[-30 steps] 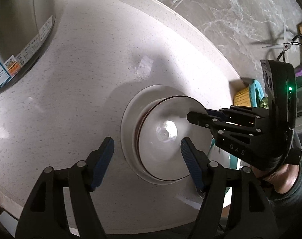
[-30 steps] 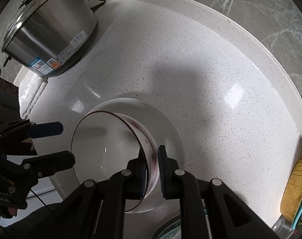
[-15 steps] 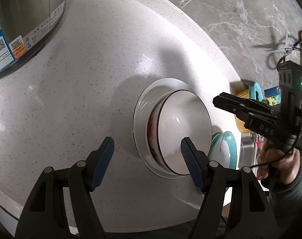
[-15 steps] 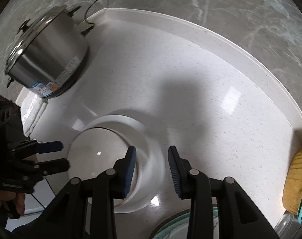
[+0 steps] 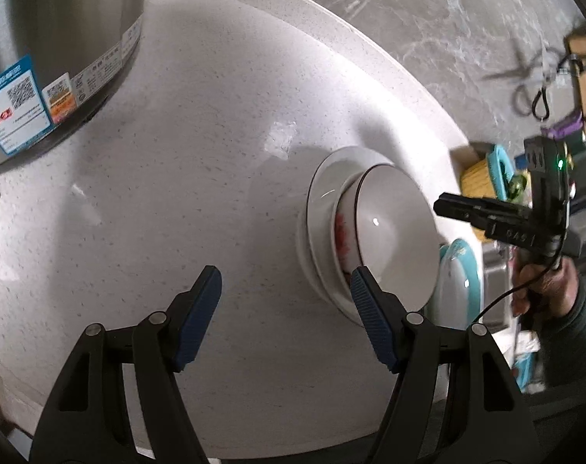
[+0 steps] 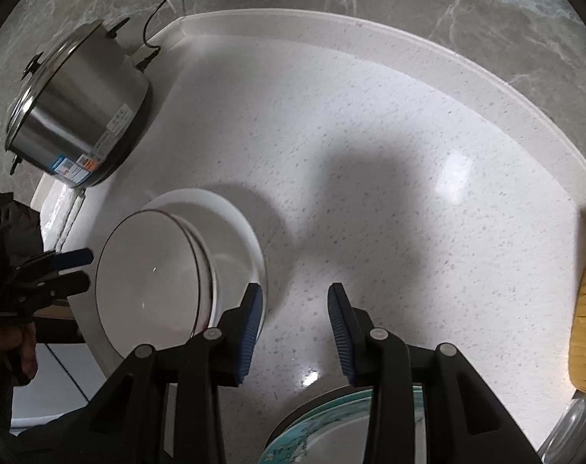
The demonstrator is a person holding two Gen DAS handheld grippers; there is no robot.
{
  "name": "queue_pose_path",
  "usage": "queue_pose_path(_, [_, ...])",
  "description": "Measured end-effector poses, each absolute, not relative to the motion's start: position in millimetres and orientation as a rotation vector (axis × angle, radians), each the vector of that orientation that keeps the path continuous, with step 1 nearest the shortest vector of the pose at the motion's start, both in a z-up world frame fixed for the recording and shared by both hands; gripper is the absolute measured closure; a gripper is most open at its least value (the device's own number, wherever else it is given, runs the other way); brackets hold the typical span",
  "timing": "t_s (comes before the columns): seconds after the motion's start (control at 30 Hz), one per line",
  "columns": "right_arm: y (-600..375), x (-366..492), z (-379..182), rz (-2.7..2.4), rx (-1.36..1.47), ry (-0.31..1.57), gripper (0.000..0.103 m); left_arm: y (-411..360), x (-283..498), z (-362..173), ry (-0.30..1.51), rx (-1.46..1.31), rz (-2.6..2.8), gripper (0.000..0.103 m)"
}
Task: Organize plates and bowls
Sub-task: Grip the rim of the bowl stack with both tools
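Countertop: white speckled stone with a raised back edge against grey marble wall; carries everything below.
Cooker: large steel pot with lid and labels, at the far left corner, cord running to the wall, well apart from the dishes.
White plate: flat on the counter near its front edge.
Bowl: white with dark rim and red pattern on its side, seated upright in the white plate.
Teal plate: patterned rim, just beside the white plate, at the counter's front.
Left gripper: jaws spread wide, nothing between them; its right pad is in front of the bowl's near rim, contact not discernible.
Right gripper: jaws parted and empty, over bare counter just beside the white plate.
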State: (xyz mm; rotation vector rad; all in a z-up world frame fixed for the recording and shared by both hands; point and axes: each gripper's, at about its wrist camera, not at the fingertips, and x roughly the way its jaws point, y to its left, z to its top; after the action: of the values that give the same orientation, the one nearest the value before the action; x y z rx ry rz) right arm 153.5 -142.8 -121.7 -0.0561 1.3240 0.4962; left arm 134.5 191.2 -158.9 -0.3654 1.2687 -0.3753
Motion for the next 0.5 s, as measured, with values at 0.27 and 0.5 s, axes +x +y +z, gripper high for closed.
queue_pose_path(0.27, [-133,151,-132,0.532,-0.078,1.342,0.043,179,131,-177,1.277,-0.279,-0.356,0.034])
queue_pose_path(0.5, [-135,153,-140,0.525,-0.069,1.360,0.043,179,135,-182,1.278,-0.247,-0.360,0.032])
